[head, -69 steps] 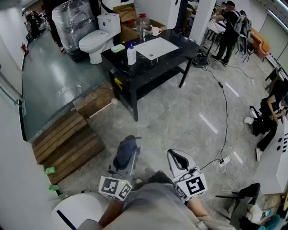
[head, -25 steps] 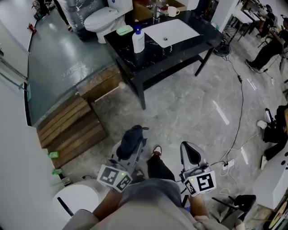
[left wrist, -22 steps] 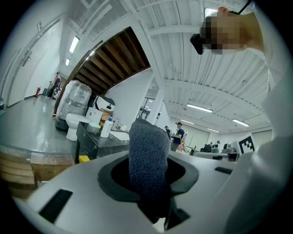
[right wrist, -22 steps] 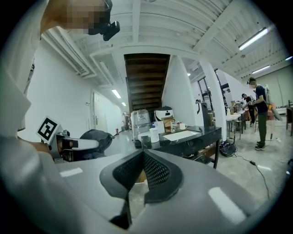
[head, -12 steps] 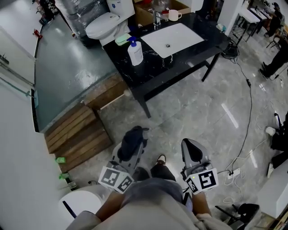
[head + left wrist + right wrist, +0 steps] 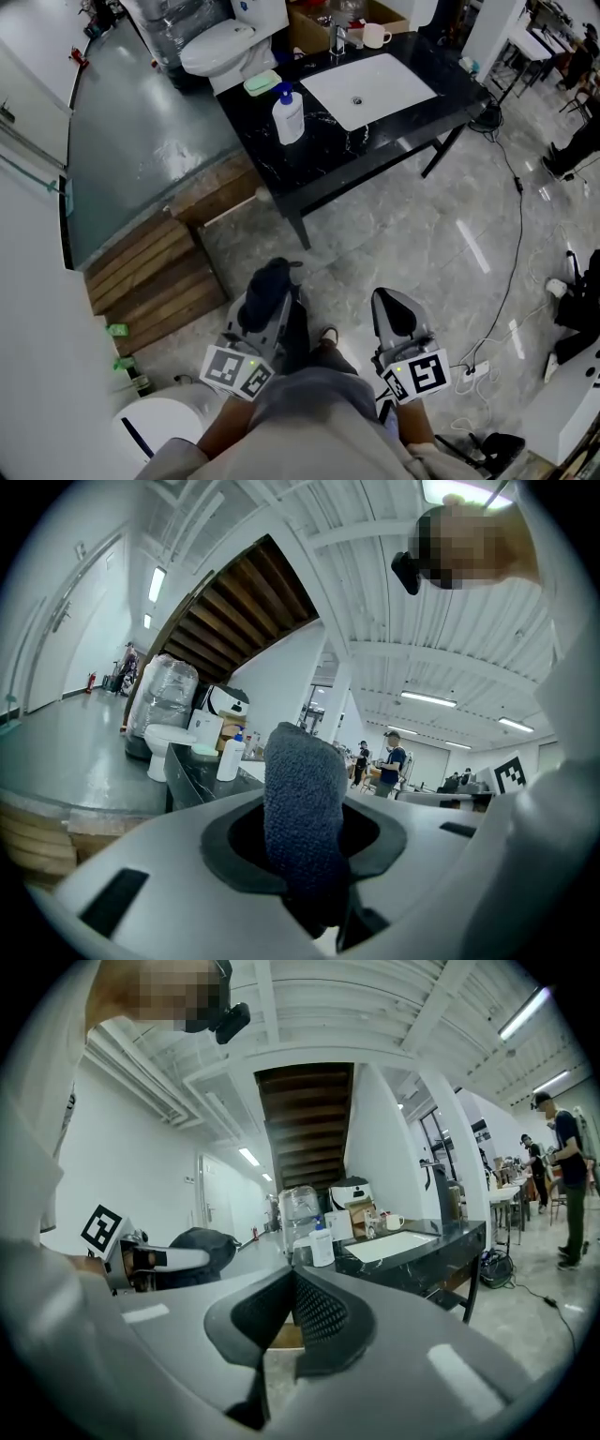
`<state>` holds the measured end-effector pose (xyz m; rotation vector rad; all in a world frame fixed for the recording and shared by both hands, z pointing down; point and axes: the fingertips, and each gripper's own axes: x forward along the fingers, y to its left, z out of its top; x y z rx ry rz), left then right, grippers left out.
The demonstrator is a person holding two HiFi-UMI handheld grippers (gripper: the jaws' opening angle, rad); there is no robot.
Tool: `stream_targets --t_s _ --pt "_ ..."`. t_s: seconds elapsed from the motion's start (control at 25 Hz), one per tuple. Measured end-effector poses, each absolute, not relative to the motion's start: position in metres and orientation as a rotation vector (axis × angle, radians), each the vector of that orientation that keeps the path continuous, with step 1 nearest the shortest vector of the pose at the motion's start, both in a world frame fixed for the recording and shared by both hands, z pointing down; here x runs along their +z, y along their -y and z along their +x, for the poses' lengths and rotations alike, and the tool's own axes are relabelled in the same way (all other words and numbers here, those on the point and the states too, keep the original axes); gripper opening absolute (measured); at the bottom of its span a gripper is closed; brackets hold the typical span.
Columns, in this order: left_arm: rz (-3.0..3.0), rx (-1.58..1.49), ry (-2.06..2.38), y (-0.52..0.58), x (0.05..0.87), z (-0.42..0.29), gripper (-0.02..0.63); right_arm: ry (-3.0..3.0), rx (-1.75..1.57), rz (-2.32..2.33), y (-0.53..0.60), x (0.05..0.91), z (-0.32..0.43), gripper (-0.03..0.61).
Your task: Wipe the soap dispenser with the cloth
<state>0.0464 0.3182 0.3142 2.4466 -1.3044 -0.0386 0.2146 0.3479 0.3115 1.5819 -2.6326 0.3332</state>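
The person stands on the grey floor [image 6: 412, 234], well apart from the black table [image 6: 323, 159], with 1 gripper in each hand held in front of the body. The left gripper [image 6: 274, 302] is closed on a dark blue cloth [image 6: 263, 287]. In the left gripper view the cloth stands up between the 2 jaws as a thick folded roll, and the jaws pinch its lower part. The right gripper [image 6: 396, 311] holds nothing; in the right gripper view its 2 dark ribbed pads are pressed together with no gap between them. Both grippers point toward the table.

The soap dispenser [image 6: 288, 116], a white bottle with a blue pump, stands upright on the table near its left end, just beside the white sink [image 6: 367, 89] which is set into the table top. Neither gripper touches it. Behind the dispenser lies a pale green soap dish [image 6: 262, 82], and a white mug [image 6: 376, 36] stands at the far edge of the table. A white toilet [image 6: 217, 47] is behind the table. Wooden steps [image 6: 150, 281] lie on the floor to the left of the person. A black cable [image 6: 518, 234] runs across the floor on the right.
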Motion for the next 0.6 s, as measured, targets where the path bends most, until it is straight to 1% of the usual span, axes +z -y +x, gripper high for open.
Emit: stream_targets --t_s 0.6 --pt "2.389 -0.123 1.215 -0.185 0.324 0.01 0.121 2.616 0.284 1.505 -0.222 0.294 0.157 0.0"
